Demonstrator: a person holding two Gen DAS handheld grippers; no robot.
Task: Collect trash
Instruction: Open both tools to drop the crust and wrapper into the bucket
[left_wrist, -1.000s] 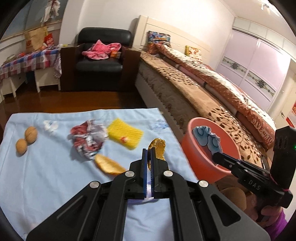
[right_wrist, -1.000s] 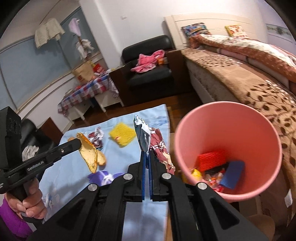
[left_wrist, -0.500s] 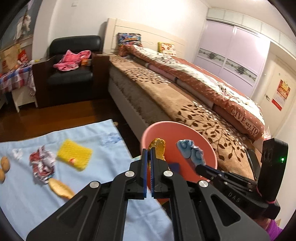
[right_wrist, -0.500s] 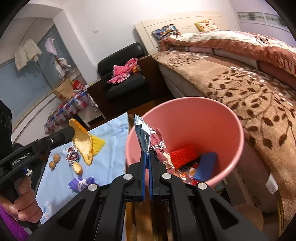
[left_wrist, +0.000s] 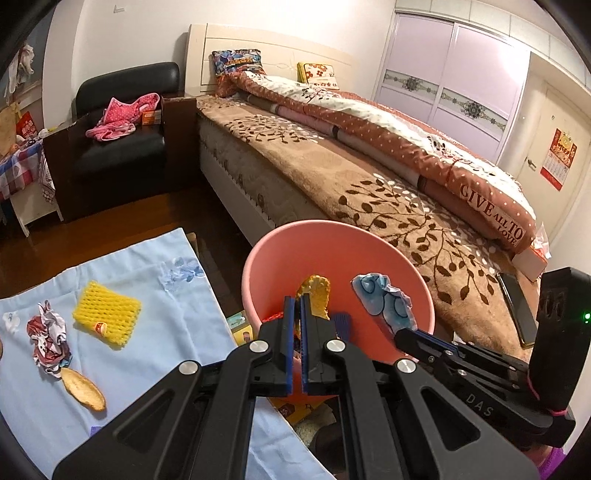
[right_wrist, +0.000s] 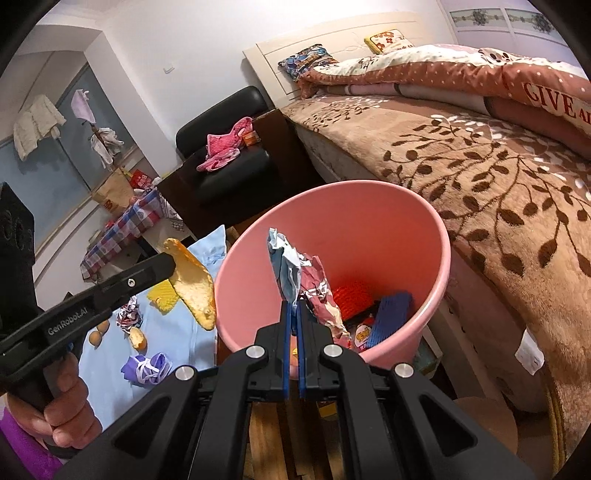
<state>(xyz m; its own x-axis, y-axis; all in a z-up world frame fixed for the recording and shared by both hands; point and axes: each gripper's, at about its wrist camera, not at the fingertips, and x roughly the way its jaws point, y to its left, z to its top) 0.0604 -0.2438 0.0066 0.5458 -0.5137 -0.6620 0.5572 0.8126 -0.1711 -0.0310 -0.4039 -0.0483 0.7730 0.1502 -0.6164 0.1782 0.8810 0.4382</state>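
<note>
Left wrist view: the left gripper (left_wrist: 298, 299) has its jaws closed tight on a yellow peel (left_wrist: 316, 297), which sticks up just past the jaw tips and hangs over the open mouth of the pink bin (left_wrist: 258, 273). To the right of these jaws the right gripper (left_wrist: 400, 334) reaches in with a crumpled blue-and-white wrapper (left_wrist: 382, 301) pinched at its tip, also above the bin. Left of the jaws and below them lies the light blue cloth (left_wrist: 177, 325) on the bench, carrying a yellow foam net (left_wrist: 106, 312), a crumpled red-and-white wrapper (left_wrist: 48, 338) and another peel piece (left_wrist: 83, 389). Beyond the bin stands the bed (left_wrist: 332, 177) with its brown leaf-patterned cover.

In the right wrist view, the right gripper's jaws are likewise closed, gripping the wrapper (right_wrist: 295, 275) by its lower edge; the crumpled foil rises straight ahead of the tips, over the bin's (right_wrist: 436, 258) near rim. Inside the bin, beyond the jaws and to their right, lie a red net (right_wrist: 349, 293) and a blue net (right_wrist: 391, 312), among other scraps too jumbled to tell apart. Left of these jaws the left gripper (right_wrist: 168, 264), held in a hand (right_wrist: 64, 402), carries the peel (right_wrist: 194, 286) just outside the bin's left rim. Below it on the cloth (right_wrist: 177, 332) sits a purple wrapper (right_wrist: 146, 369).
</note>
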